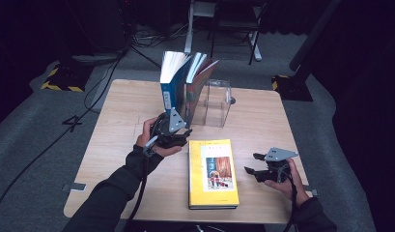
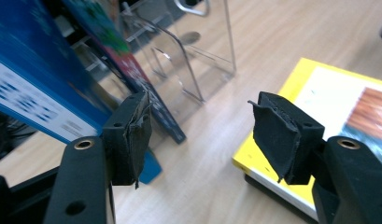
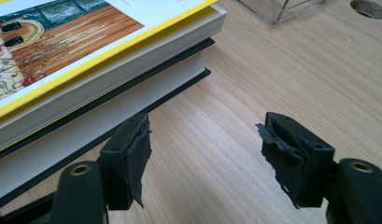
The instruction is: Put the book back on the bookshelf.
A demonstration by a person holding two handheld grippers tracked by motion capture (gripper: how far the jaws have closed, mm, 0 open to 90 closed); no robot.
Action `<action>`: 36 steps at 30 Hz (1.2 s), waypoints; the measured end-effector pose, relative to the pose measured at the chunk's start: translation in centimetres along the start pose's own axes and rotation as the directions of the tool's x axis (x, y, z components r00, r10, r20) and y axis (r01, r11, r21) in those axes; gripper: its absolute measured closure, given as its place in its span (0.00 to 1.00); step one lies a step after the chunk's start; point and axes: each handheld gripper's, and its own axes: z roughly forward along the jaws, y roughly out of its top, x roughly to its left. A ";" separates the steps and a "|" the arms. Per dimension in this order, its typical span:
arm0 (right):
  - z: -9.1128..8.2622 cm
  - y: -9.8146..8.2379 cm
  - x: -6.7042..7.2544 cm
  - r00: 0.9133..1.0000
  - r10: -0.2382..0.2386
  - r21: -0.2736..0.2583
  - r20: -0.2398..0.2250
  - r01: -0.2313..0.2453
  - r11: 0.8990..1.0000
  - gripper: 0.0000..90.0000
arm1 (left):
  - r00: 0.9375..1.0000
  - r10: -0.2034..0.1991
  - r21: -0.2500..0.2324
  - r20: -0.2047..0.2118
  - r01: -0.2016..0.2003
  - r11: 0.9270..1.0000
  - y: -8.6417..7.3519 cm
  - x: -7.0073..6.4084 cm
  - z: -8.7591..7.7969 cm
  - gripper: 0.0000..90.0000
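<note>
Books [image 1: 178, 79] stand at the table's [image 1: 122, 104] far edge against the clear holder [image 1: 215, 102]; my left tongs [image 1: 178, 135] spread empty beside them. Right tongs [image 1: 255, 164], also spread, wait by the yellow book [image 1: 212, 173], probably next to shelve.

Left tongs [image 1: 181, 131] are hovering at the foot of the blue book [image 1: 170, 87], leaning in the clear stand [image 1: 215, 104]. Yellow book [image 1: 212, 173] is lying flat on the tabletop [image 1: 118, 125]; right tongs [image 1: 253, 163] are resting just beside it.
</note>
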 end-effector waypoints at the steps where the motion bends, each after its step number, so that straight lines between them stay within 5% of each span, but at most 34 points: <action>1: 0.0 0.0 0.0 1.000 0.000 0.000 0.000 0.000 1.000 0.37 | 1.000 0.000 0.000 0.000 0.000 1.000 0.0 0.0 0.0 0.41; 3: 0.0 0.1 0.2 1.000 -0.005 0.003 -0.005 0.005 1.000 0.37 | 0.999 0.040 0.009 0.014 -0.040 0.999 -1.0 -0.4 0.0 0.42; 16: -0.3 0.5 1.1 0.999 -0.046 0.007 -0.027 0.047 0.999 0.36 | 0.990 0.107 0.077 0.092 -0.114 0.990 -5.4 -2.4 0.1 0.39; 28: -1.6 2.0 3.1 0.993 -0.068 -0.039 -0.096 0.065 0.997 0.33 | 0.979 0.082 0.146 0.185 -0.110 0.983 -9.6 -3.8 0.5 0.32; 30: -1.7 2.1 3.4 0.992 -0.076 -0.041 -0.103 0.072 0.997 0.32 | 0.982 0.064 0.163 0.179 -0.094 0.982 -10.2 -4.1 0.5 0.31; 32: -1.7 2.3 3.8 0.990 -0.079 -0.047 -0.115 0.074 0.996 0.32 | 0.980 0.071 0.187 0.187 -0.106 0.977 -10.9 -4.6 0.4 0.31; 36: -1.7 2.5 4.4 0.987 -0.082 -0.049 -0.140 0.076 0.996 0.32 | 0.975 0.070 0.186 0.211 -0.111 0.976 -11.6 -5.2 -0.3 0.30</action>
